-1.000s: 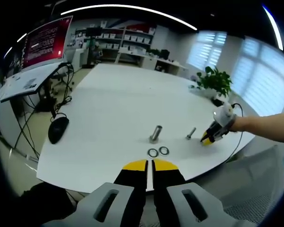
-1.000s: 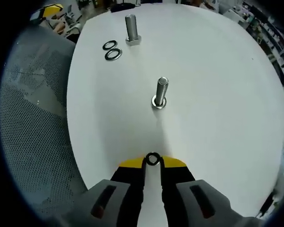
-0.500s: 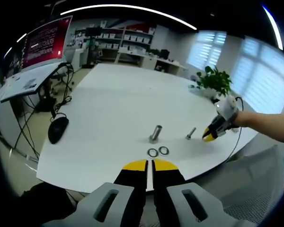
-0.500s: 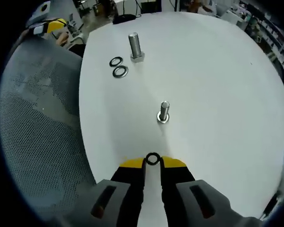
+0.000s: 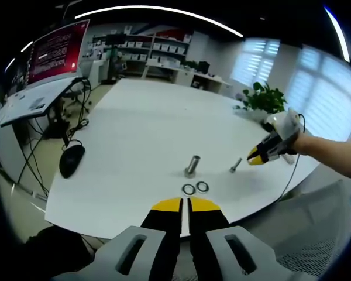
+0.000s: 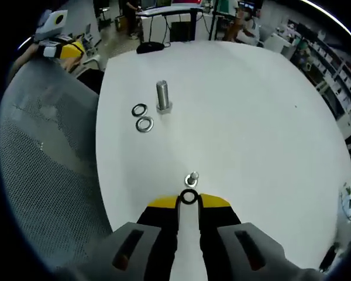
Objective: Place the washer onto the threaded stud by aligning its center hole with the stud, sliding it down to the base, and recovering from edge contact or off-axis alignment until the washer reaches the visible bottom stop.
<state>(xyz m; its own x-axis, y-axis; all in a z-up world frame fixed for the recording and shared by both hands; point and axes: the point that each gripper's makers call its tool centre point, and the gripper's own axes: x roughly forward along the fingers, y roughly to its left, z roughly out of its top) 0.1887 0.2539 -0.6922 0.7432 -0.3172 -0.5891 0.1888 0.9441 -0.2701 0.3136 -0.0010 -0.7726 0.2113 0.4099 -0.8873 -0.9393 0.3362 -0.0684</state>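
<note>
The right hand-held gripper (image 6: 189, 201) is pinching a small dark metal ring washer (image 6: 189, 197) between its yellow-tipped jaws, holding it just above the small upright silver threaded stud (image 6: 192, 177) near the edge of the white round surface (image 6: 251, 117). A taller silver bolt (image 6: 162, 96) is standing farther in, with two loose metal washers (image 6: 141, 117) lying beside it. The left hand-held gripper (image 5: 185, 204) is hanging at the surface's near edge, its jaws closed together and gripping nothing.

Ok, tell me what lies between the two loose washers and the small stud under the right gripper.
Nothing: in the right gripper view, bare white tabletop runs from the loose washers to the small stud.
</note>
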